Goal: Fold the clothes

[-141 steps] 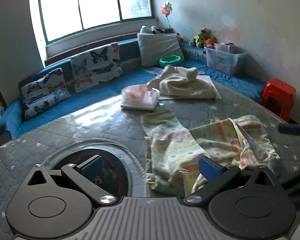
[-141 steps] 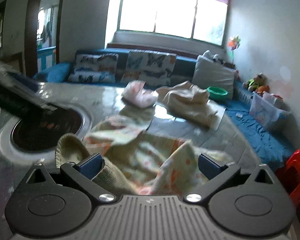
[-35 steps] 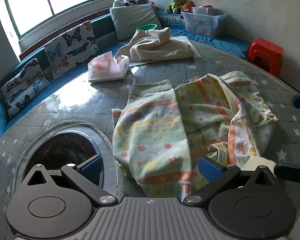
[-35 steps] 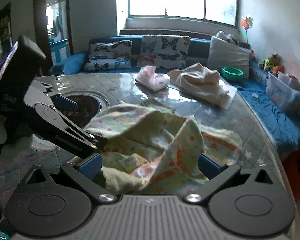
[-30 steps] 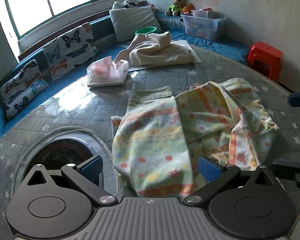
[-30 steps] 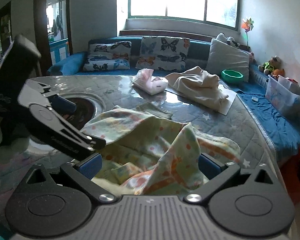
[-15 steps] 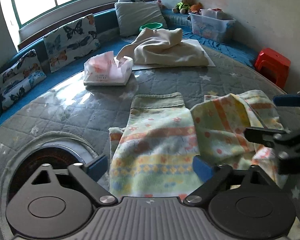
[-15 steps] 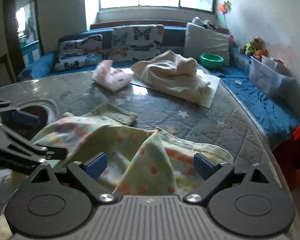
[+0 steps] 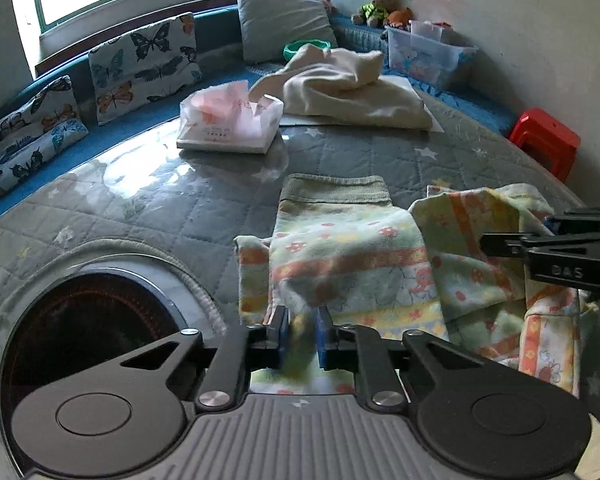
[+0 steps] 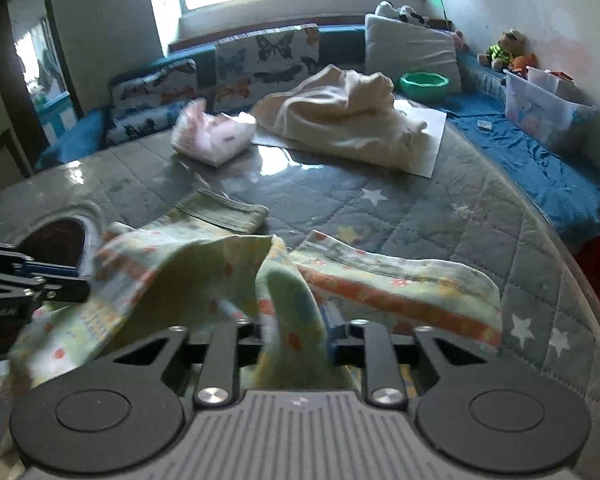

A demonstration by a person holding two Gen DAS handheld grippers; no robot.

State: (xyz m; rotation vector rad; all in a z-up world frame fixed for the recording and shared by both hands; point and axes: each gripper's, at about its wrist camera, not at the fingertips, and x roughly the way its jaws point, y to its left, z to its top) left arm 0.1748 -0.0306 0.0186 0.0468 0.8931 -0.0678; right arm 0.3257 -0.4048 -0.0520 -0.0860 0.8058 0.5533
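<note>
In the left wrist view we see our left hand-held gripper (image 9: 302,334) at the bottom centre, its blue pads pressed together on a fold of the patterned garment (image 9: 348,256). The garment, pale green with orange stripes and small prints, lies across the middle and right of the frame on the grey quilted surface (image 9: 180,208), its ribbed cuff toward the top. At the right edge the right hand-held gripper (image 9: 488,242) reaches in, fingers drawn together over the cloth's bunched right part. A dark round opening (image 9: 80,336) sits in the lower left. Higher up rest a pink tissue pack (image 9: 228,122) and a cream blanket (image 9: 348,88), with a red stool (image 9: 544,140) at the right.

In the right wrist view our right hand-held gripper (image 10: 296,336) at the bottom centre pinches a raised ridge of the same garment (image 10: 380,284), which spreads left and right across the lower half of the frame. The left hand-held gripper (image 10: 76,284) enters from the left edge, fingers closed against the cloth's left side. The tissue pack (image 10: 212,134) and cream blanket (image 10: 340,120) lie beyond, in the upper middle, with a green bowl (image 10: 424,82) and a clear storage bin (image 10: 540,108) toward the upper right.
</note>
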